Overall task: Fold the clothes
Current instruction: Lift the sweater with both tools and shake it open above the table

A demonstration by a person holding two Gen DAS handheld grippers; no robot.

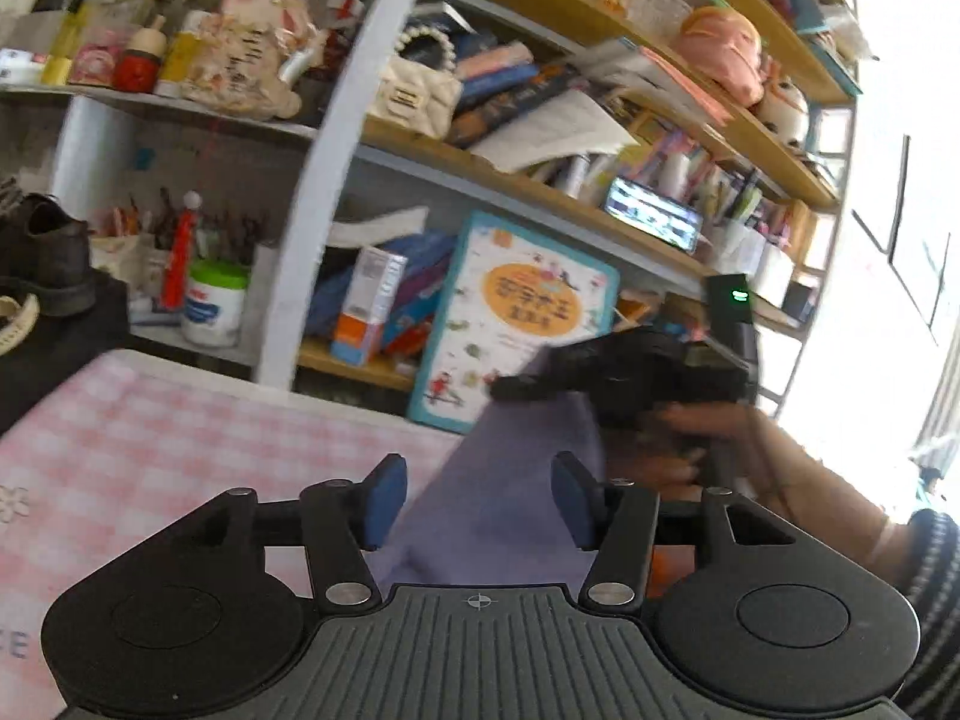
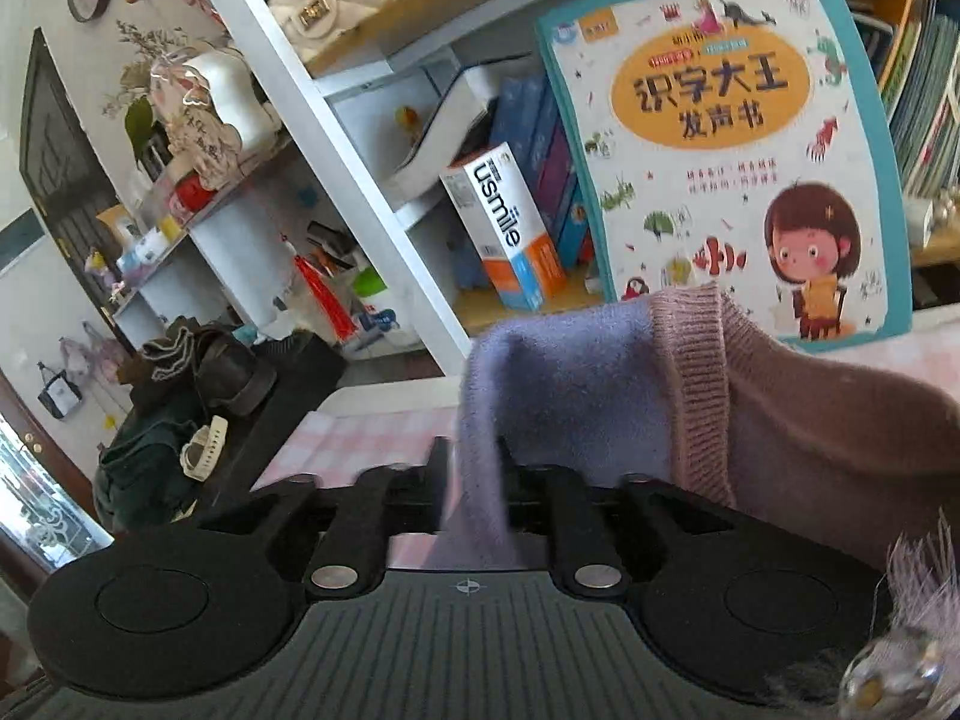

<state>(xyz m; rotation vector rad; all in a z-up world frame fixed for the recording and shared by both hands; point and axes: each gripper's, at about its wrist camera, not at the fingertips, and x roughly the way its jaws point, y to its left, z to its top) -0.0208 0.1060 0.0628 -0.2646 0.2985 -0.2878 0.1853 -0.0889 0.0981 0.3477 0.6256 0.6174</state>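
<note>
Clamps right gripper (image 2: 473,462) on a raised fold of the lilac sweater (image 2: 570,372) (ribbed cuff (image 2: 690,396) just beside), holds left gripper (image 1: 477,501) with pads (image 1: 384,498) apart, cloth loose between.

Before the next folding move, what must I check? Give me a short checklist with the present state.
1. Left tool free of the purple sweater: ok, pads apart, not pressing the cloth.
2. Right tool gripping the sweater: cannot tell, cloth runs between blurred fingers.
3. Sweater lying flat: not ok, it stands bunched up.
4. Ribbed edge in view: ok.
5. Sweater over the pink checked table: ok.
</note>
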